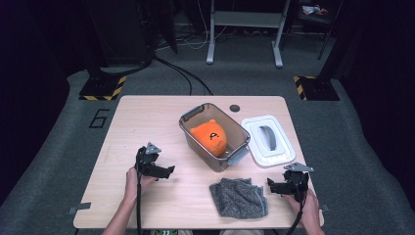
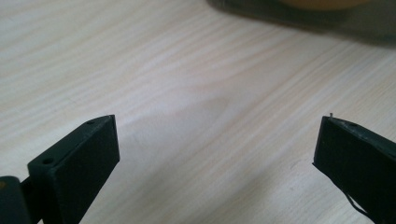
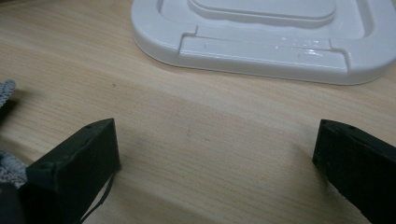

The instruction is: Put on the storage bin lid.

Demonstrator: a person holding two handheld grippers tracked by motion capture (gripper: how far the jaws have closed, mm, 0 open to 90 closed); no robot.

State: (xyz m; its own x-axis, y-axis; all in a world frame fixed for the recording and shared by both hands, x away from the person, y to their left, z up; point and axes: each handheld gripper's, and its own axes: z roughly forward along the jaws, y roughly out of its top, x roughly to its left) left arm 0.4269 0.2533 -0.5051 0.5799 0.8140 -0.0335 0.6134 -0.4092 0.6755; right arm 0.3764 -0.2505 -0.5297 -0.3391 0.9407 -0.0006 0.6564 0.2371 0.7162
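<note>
An orange plush toy [image 1: 209, 137] with a small face sits inside a clear grey storage bin [image 1: 192, 116] at the table's middle. Its white lid [image 1: 280, 154] with a grey handle lies flat just right of the bin, and its near edge [image 3: 261, 56] fills the top of the right gripper view. A folded grey towel [image 1: 239, 198] lies near the front edge. My left gripper [image 1: 166, 171] rests open over bare wood left of the bin, its jaws wide apart [image 2: 217, 154]. My right gripper [image 1: 272, 187] is open beside the towel's right side, nothing between its jaws [image 3: 217, 154].
The wooden table [image 1: 147, 122] has free room on its left half and along the back. A small dark round cap [image 1: 235, 107] sits in the tabletop behind the bin. Beyond the table, grey floor holds cables, stand bases and a table frame.
</note>
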